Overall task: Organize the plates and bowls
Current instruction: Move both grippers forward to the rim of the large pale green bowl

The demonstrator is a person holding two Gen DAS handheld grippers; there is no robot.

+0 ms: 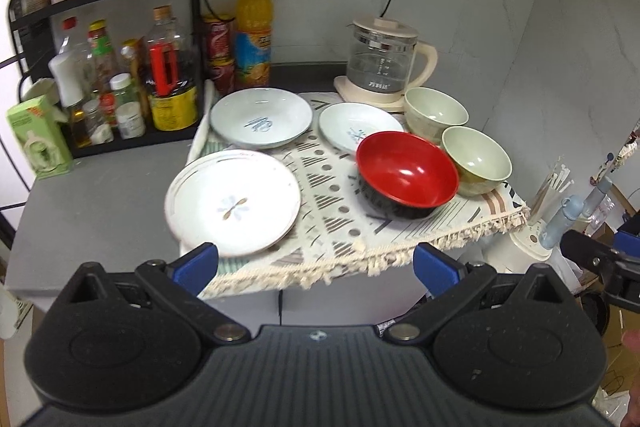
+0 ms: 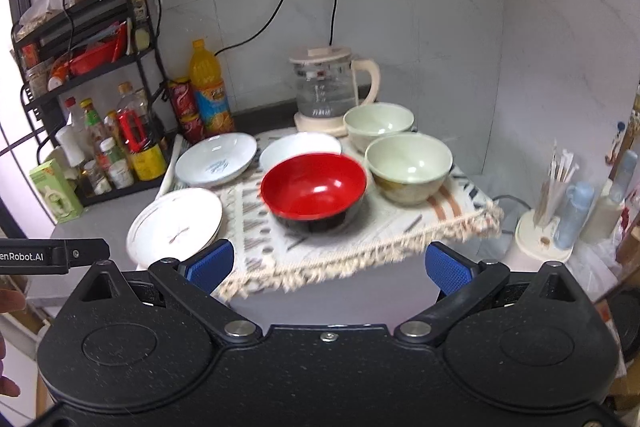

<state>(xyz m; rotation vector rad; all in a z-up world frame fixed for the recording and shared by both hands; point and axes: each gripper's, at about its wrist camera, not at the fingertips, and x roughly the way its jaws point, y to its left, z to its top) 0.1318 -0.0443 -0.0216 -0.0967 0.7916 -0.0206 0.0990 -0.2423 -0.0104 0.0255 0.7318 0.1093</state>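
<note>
Both claws hang short of the table's near edge with their blue pads spread wide and nothing between them. On the left, the left gripper point(image 1: 316, 265) has its left pad point(image 1: 198, 265) just in front of the white plate with a leaf motif point(image 1: 234, 201), though whether it touches the rim cannot be told. That plate lies at the near left corner of the fringed patterned cloth point(image 1: 332, 227). Behind it sits a pale blue plate with blue writing point(image 1: 261, 123), and to the right of that a smaller pale plate point(image 1: 352, 127), partly hidden by the red bowl with a black outside point(image 1: 406, 173). Right of the red bowl stand two pale green bowls, the nearer point(image 1: 476, 159) just beside it and the farther point(image 1: 435, 113) by the glass kettle point(image 1: 384, 59). Further right, the right gripper point(image 2: 329, 265) is likewise wide open and empty, facing the red bowl from in front of the cloth's fringe, touching nothing.
</note>
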